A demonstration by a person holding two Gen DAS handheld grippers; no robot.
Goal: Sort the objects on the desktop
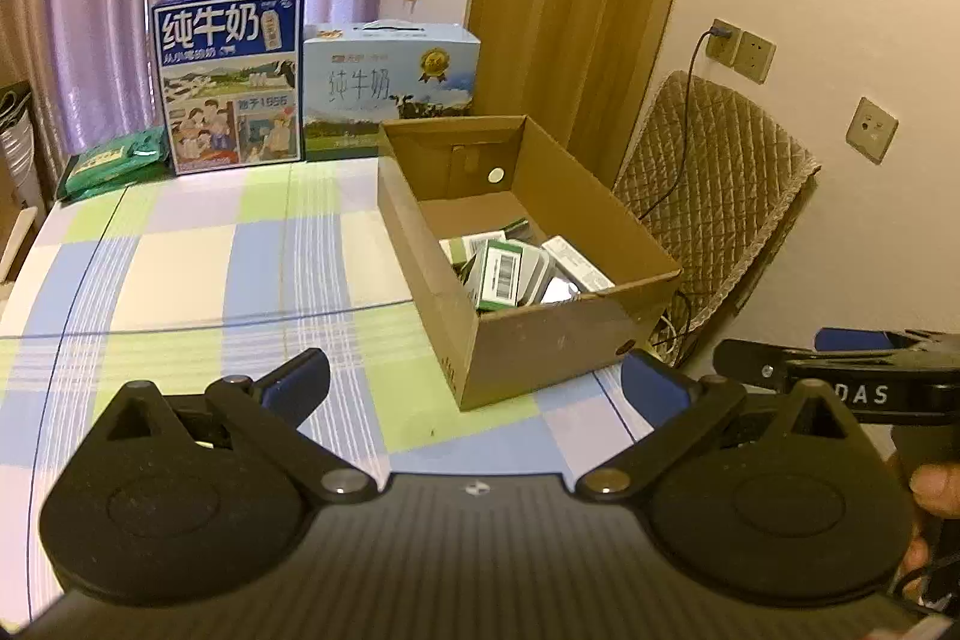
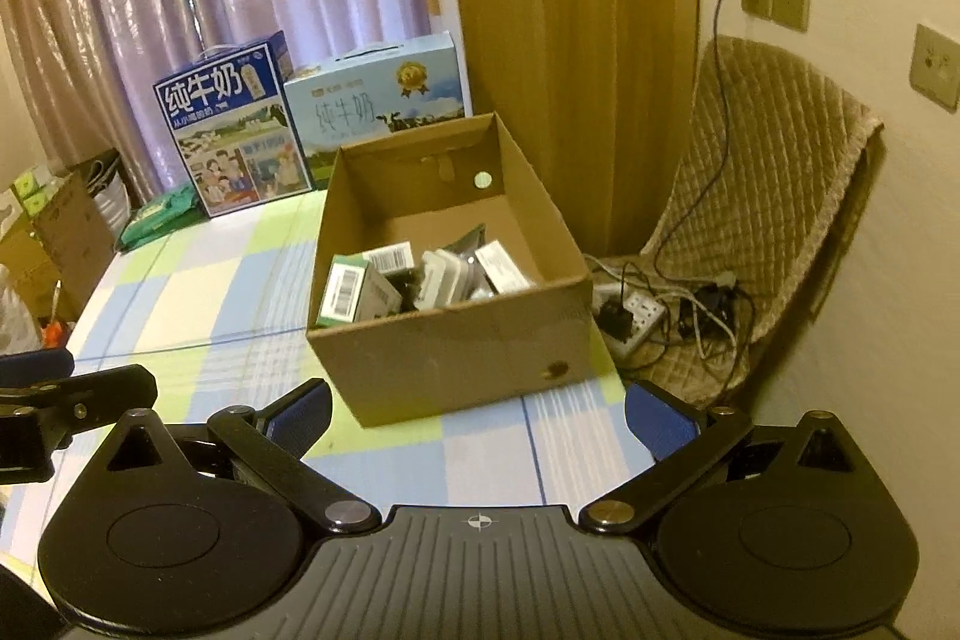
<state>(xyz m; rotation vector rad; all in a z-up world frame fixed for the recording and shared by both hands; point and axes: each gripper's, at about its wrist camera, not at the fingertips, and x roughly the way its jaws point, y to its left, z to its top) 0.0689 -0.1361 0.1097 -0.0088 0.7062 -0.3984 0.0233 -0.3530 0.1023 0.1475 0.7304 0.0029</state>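
A brown cardboard box (image 1: 540, 340) (image 2: 456, 358) stands on the checked tablecloth near the table's right edge. Inside lie several small packages, among them a green-and-white barcoded carton (image 1: 501, 277) (image 2: 345, 295) and a white carton (image 1: 579, 263) (image 2: 501, 268). My left gripper (image 1: 474, 382) is open in front of the box, nothing between its blue-padded fingers. My right gripper (image 2: 477, 409) is open too, its jaws empty and just short of the box's near wall. The right gripper's body (image 1: 840, 376) shows at the left wrist view's right edge, held by a hand (image 1: 933, 490).
Two milk cartons, dark blue (image 1: 231, 79) (image 2: 234, 133) and light blue (image 1: 390, 85) (image 2: 378, 94), stand at the table's back edge beside a green pack (image 1: 111, 160) (image 2: 159, 214). A padded chair (image 1: 714, 196) (image 2: 762, 196) with cables and a power strip (image 2: 636, 322) sits right of the table.
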